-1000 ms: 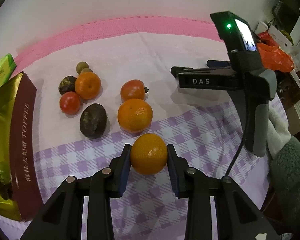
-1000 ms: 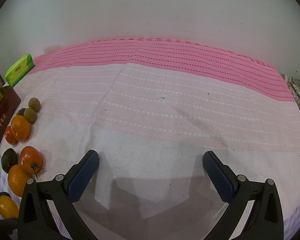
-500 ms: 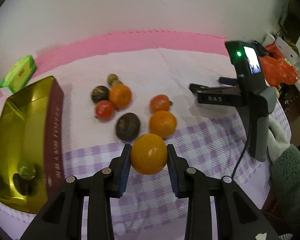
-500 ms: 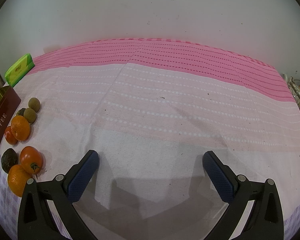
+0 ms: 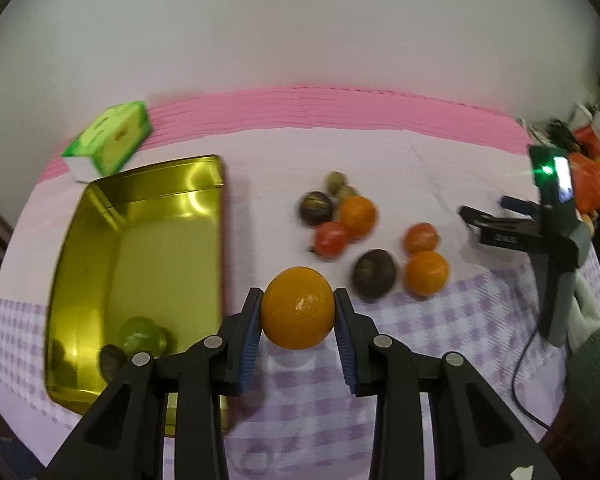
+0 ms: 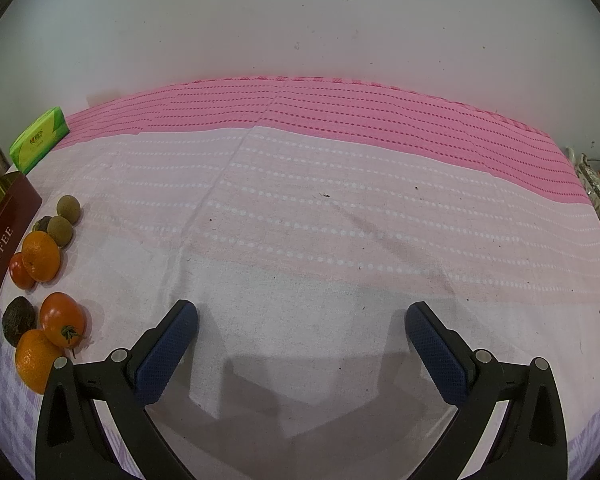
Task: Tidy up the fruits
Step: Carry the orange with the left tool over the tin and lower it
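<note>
My own fingers [image 5: 244,344] hide the near right corner of the gold tin [image 5: 140,208], a dark fruit [image 5: 110,362] inside it stays too shadowed to name, and the picture's left edge crops the tin's maroon wall [image 6: 0,248].

Legible text, by item:

1. Toffee tin [image 6: 4,248]: dark red outer side wall, pale capital lettering "TOFFEE" running along its length, seen in the right wrist view. More pale characters continue below the word; too small and cut off to read.

2. Green packet [image 6: 40,140]: small printed logo on its face in the right wrist view, not legible.

3. Right hand-held gripper [image 5: 512,236]: pale lettering on the black body in the left wrist view, blurred, cannot be read.
</note>
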A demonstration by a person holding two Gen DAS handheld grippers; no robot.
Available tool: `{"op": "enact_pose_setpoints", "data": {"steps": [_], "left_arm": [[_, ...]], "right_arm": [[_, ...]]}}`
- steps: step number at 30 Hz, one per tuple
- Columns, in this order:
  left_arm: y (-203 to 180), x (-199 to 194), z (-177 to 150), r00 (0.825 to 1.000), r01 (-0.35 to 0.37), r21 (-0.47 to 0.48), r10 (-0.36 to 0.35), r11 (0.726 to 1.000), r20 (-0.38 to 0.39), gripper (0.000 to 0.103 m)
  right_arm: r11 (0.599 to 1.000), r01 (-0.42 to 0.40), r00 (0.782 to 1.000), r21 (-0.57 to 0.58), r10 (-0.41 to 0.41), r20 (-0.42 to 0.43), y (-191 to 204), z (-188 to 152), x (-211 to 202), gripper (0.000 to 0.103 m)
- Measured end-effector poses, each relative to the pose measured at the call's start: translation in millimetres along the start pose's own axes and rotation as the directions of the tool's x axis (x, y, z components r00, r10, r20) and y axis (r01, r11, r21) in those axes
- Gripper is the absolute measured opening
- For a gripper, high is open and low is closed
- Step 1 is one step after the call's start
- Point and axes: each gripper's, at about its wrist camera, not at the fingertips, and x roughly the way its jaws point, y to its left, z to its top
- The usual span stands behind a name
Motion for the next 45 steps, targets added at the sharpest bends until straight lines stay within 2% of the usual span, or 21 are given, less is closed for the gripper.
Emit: {"op": "enact_pose_setpoints", "data": {"steps": [10, 15, 24, 36, 45], "left_arm": [[57, 10, 2, 0.994, -0.110, -0.077, 0.110, 0.991, -0.004, 0.031], [86, 22, 1, 0.986, -0.166, -0.121, 0.163, 0.979, -0.032, 0.031], [119, 40, 5, 0.974, -0.226, -0.151, 0.219, 0.962, -0.056, 0.031], [145, 61, -1, 0.965, -0.255, -0.180, 0.238, 0.950, -0.113, 0.031], [146, 68, -4, 0.962, -0.261, -0.183, 0.239, 0.948, -0.134, 0.031]], "right_arm": [[1.000, 0.000, 1.000, 0.000, 0.000, 0.000, 0, 0, 0, 0.103], [1.000, 0.000, 1.000, 0.000, 0.000, 0.000, 0, 0, 0, 0.103], [1.000, 0.000, 1.000, 0.000, 0.000, 0.000, 0, 0, 0, 0.103], [1.000, 0.000, 1.000, 0.000, 0.000, 0.000, -1, 0, 0, 0.103], [1.000, 0.000, 1.000, 0.000, 0.000, -0.001, -1, 1, 0, 0.103]]}}
